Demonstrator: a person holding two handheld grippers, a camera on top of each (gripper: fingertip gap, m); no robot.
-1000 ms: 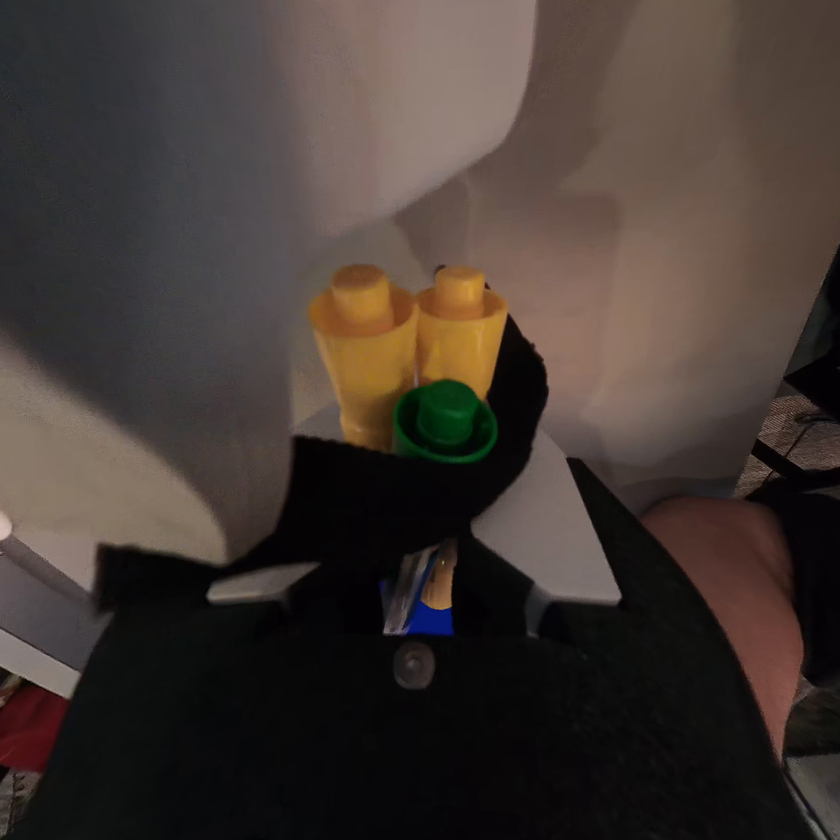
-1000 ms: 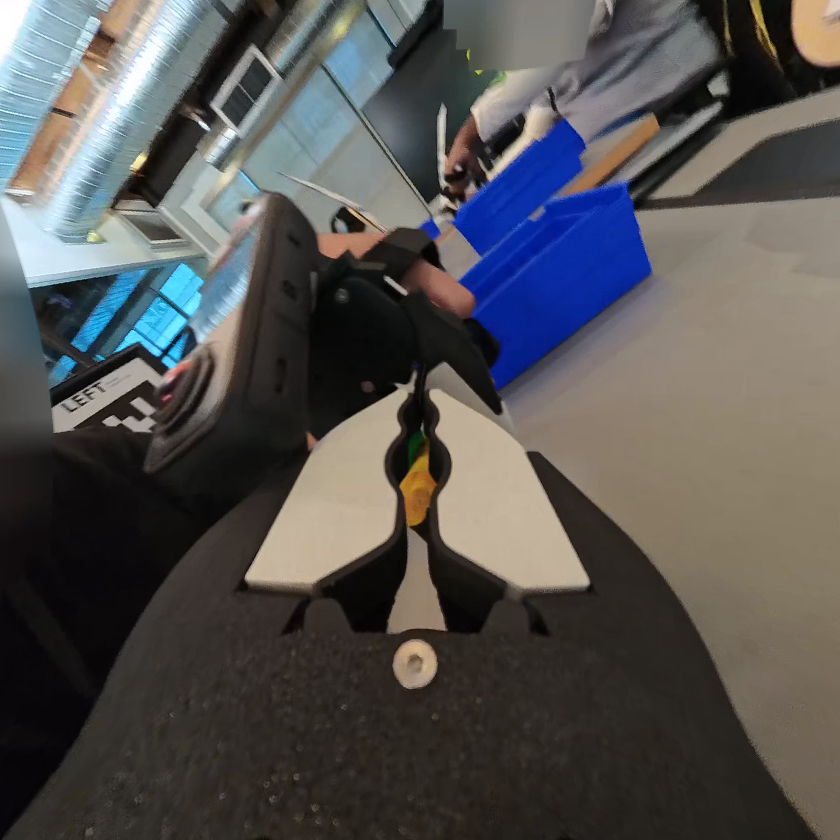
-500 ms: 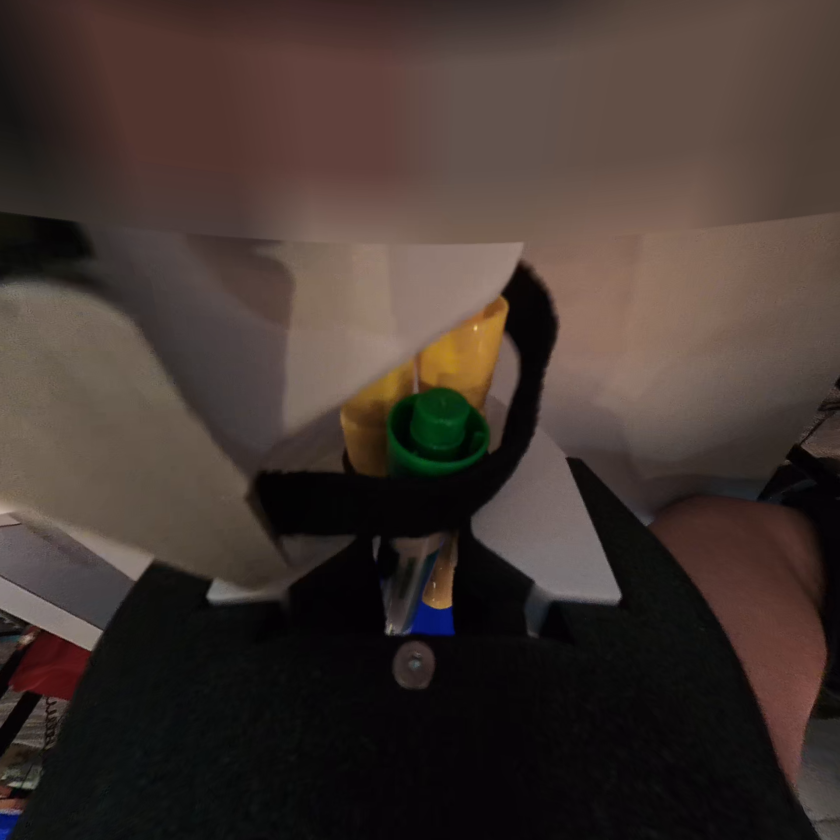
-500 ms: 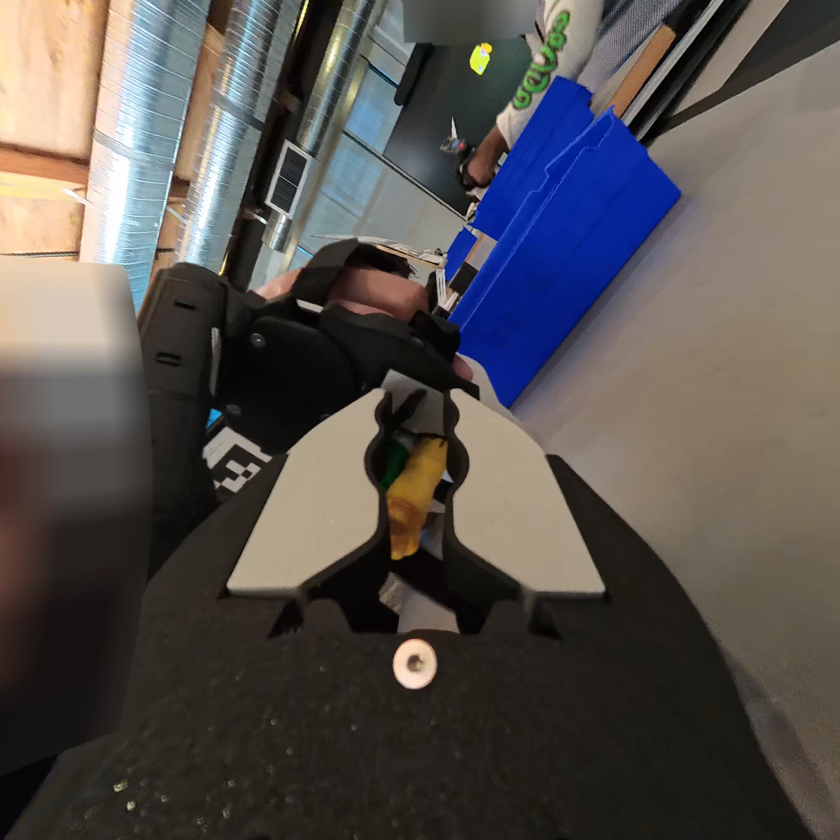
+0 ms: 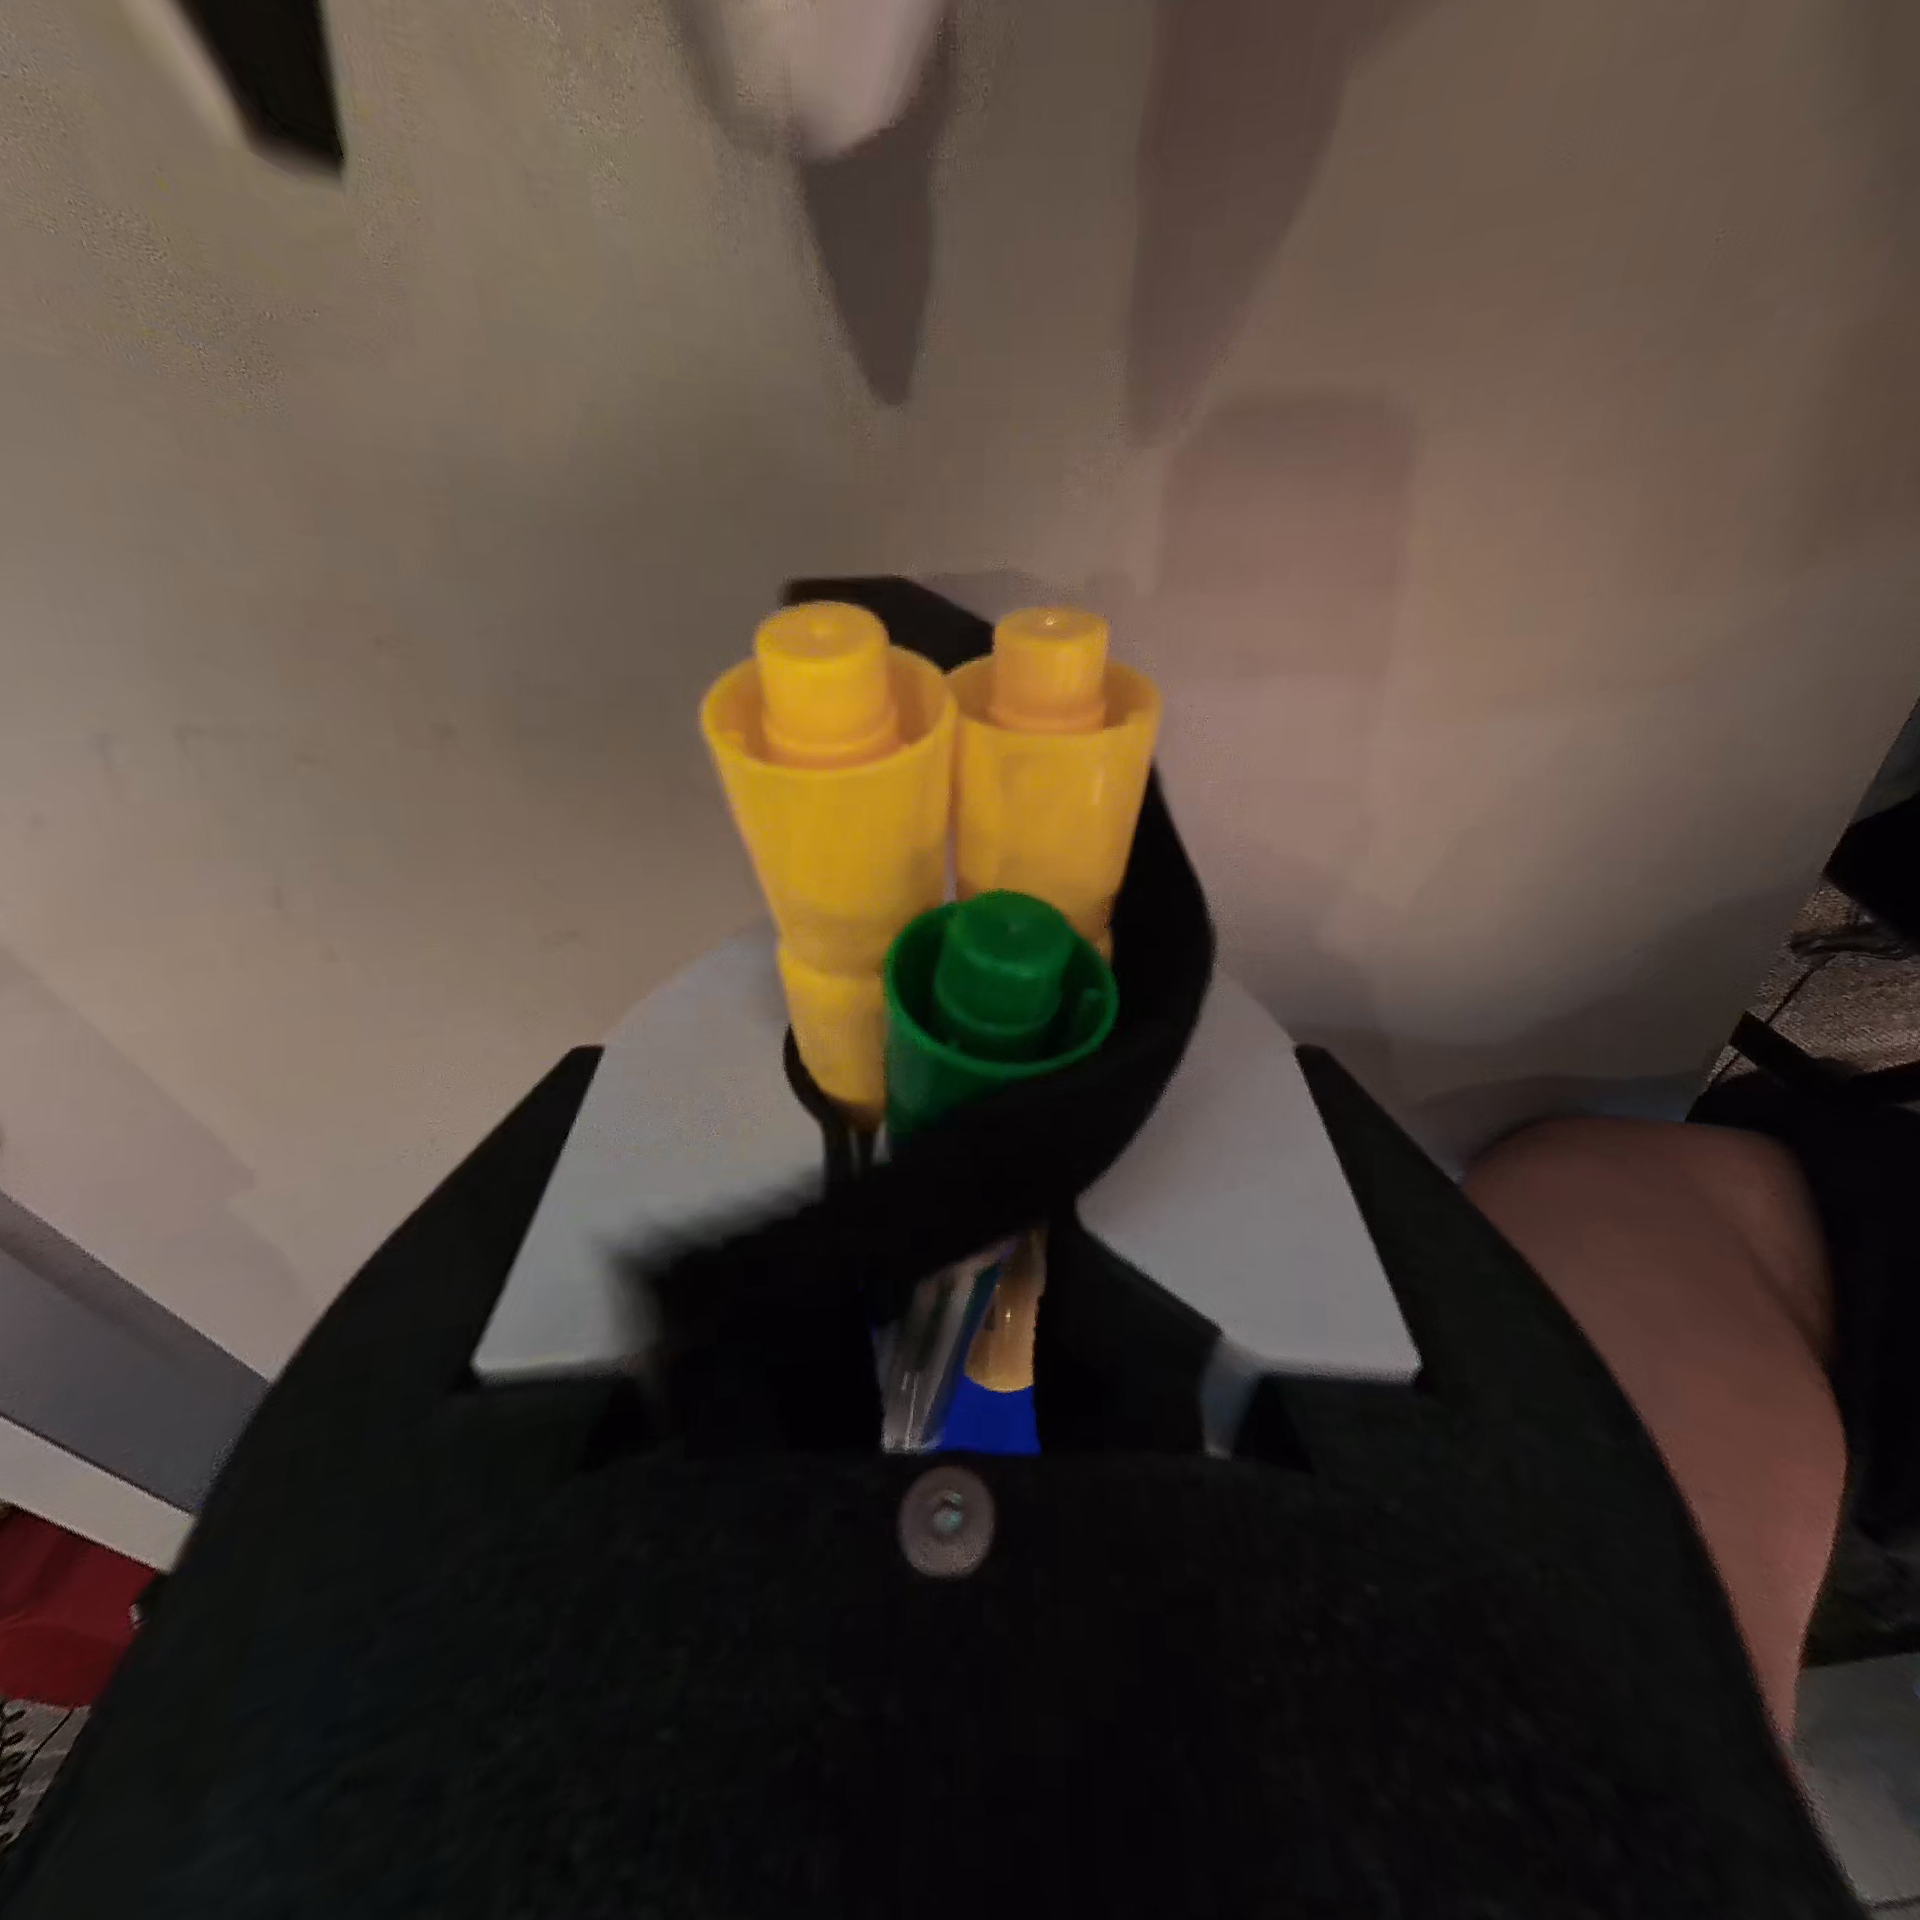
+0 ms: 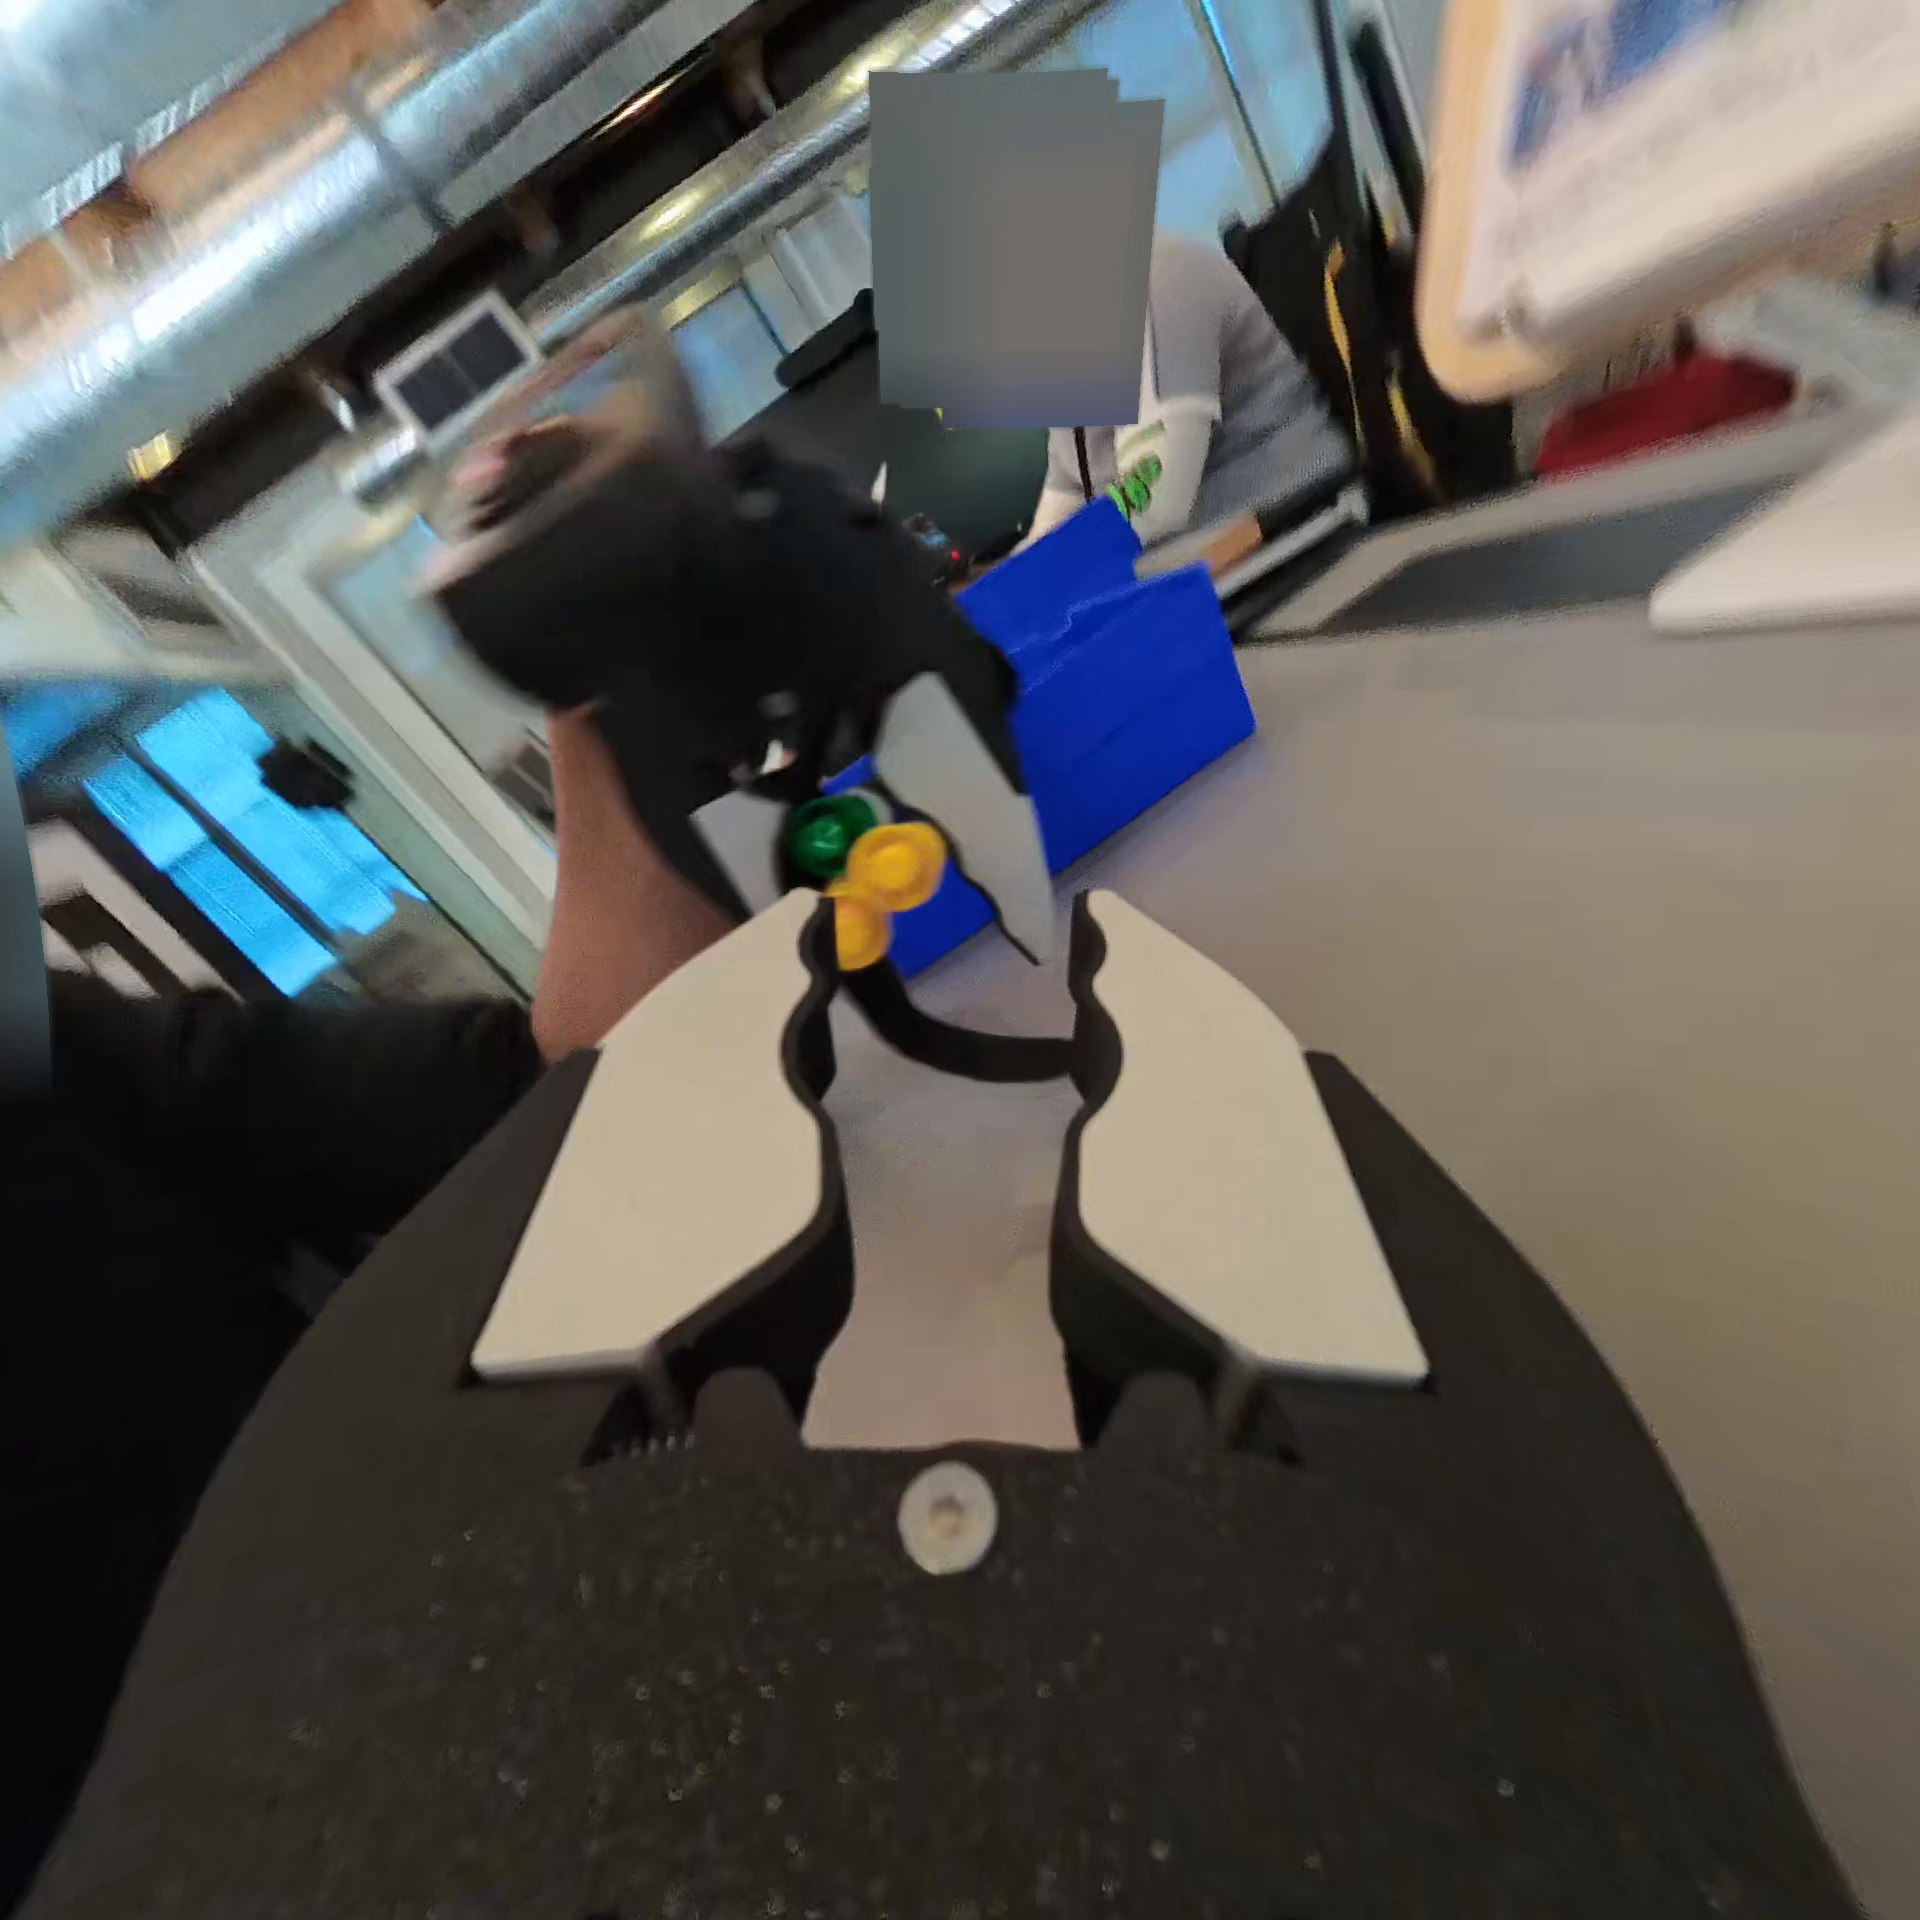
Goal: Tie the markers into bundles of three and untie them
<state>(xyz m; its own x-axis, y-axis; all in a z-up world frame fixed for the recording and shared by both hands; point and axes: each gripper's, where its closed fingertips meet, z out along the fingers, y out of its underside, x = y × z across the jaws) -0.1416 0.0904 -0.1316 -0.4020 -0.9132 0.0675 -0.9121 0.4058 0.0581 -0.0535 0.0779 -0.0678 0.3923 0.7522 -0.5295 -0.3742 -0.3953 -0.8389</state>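
My left gripper (image 5: 966, 1049) is shut on a bundle of three markers: two with yellow caps (image 5: 831, 821) and one with a green cap (image 5: 992, 997), caps pointing away from the camera. A black strap (image 5: 1049, 1132) loops round the bundle just ahead of the fingers. In the right wrist view my right gripper (image 6: 945, 925) is open with nothing clamped in it. It sits just short of the left gripper (image 6: 727, 644) and the marker caps (image 6: 894, 857). The loose end of the strap (image 6: 966, 1049) curves across the gap between the right fingers.
Blue bins (image 6: 1122, 707) stand on the grey table (image 6: 1558, 935) behind the bundle. A person (image 6: 1195, 416) stands at the far side. A forearm (image 5: 1662, 1299) shows at the right of the left wrist view. A white board (image 6: 1787, 561) lies at the far right. Spacing between my two grippers at the tips: around 11 cm.
My right gripper has opened and drawn back from the markers, and its pale fingers no longer cover the caps in the left wrist view. The strap now lies closer round the bundle.
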